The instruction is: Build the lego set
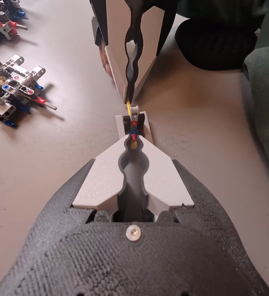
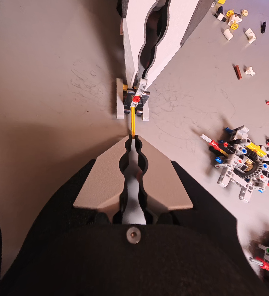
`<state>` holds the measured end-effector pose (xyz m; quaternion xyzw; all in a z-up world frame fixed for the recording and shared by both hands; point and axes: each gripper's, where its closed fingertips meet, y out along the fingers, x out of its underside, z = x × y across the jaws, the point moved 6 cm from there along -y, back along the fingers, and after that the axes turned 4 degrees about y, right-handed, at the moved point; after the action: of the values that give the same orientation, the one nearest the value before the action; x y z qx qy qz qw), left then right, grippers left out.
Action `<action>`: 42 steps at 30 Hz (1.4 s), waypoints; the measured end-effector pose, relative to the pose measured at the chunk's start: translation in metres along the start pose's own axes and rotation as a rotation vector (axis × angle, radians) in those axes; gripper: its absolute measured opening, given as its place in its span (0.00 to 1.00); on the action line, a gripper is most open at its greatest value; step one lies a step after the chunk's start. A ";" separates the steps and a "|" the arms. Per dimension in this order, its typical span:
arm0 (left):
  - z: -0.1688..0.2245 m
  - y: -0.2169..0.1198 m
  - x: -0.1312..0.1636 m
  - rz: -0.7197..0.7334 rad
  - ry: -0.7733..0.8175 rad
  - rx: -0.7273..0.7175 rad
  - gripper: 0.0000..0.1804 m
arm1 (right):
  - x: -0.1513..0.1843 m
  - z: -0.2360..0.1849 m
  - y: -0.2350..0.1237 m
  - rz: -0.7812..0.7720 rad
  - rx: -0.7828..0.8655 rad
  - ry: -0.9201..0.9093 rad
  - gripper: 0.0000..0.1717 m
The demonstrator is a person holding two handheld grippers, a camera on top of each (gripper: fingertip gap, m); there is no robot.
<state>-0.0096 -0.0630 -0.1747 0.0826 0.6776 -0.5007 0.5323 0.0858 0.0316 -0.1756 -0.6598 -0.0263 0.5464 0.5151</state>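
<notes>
While both tongs meet end to end, a small brick assembly (image 2: 134, 99) sits between them on the grey table (image 2: 50, 80).
Right gripper (image 2: 133, 136) pinches the yellow axle (image 2: 132, 120) narrowly; left gripper (image 1: 133, 136) clamps the assembly's near end; larger gear model (image 2: 249, 166) lies right.

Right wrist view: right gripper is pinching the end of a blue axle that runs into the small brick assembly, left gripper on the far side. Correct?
Not quite. The axle is yellow, not blue; the right wrist view shows it plainly. The rest holds: the right gripper pinches its near end, it runs into the small brick assembly, and the left gripper meets that assembly from the far side.
</notes>
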 end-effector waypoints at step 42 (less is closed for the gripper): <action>0.000 -0.010 0.008 -0.004 0.009 -0.032 0.03 | 0.001 -0.001 0.002 -0.003 0.023 0.004 0.01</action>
<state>-0.0198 -0.0712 -0.1753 0.0748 0.6881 -0.4904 0.5295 0.0860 0.0313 -0.1778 -0.6550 -0.0199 0.5445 0.5237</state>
